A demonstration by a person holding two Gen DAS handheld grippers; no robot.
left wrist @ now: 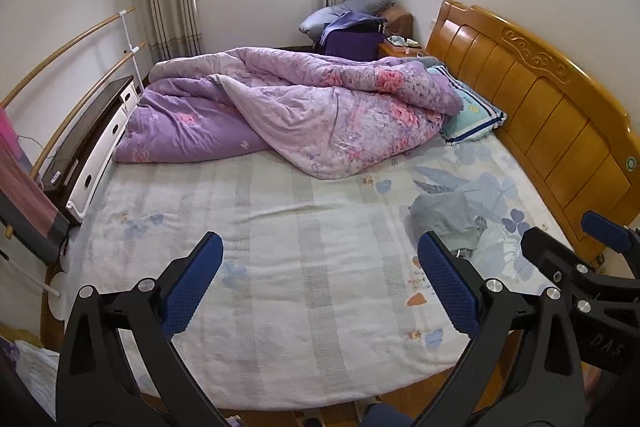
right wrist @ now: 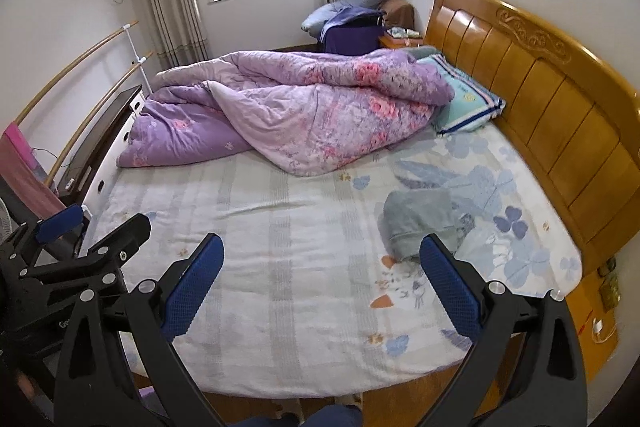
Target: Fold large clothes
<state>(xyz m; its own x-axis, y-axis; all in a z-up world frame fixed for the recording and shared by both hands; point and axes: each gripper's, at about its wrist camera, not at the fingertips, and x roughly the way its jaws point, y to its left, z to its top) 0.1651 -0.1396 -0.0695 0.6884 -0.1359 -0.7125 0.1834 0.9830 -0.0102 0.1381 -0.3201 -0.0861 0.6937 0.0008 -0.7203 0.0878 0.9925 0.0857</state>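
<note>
A small grey-blue garment (left wrist: pixel 444 217) (right wrist: pixel 418 223) lies bunched on the bed's right side, near the headboard. My left gripper (left wrist: pixel 320 275) hangs open above the near edge of the bed, nothing between its blue pads, the garment just beyond its right finger. My right gripper (right wrist: pixel 322 275) is open too, also empty, with the garment just past its right fingertip. Each gripper shows in the other's view: the right one (left wrist: pixel 576 247) at the right edge, the left one (right wrist: pixel 84 231) at the left edge.
The bed sheet (left wrist: pixel 280 247) is pale with grey stripes and blue leaf prints. A rumpled purple floral quilt (left wrist: pixel 288 107) covers the far half, beside a teal pillow (left wrist: pixel 472 113). A wooden headboard (left wrist: pixel 540 107) runs along the right; a cabinet (left wrist: pixel 88 155) and rails stand left.
</note>
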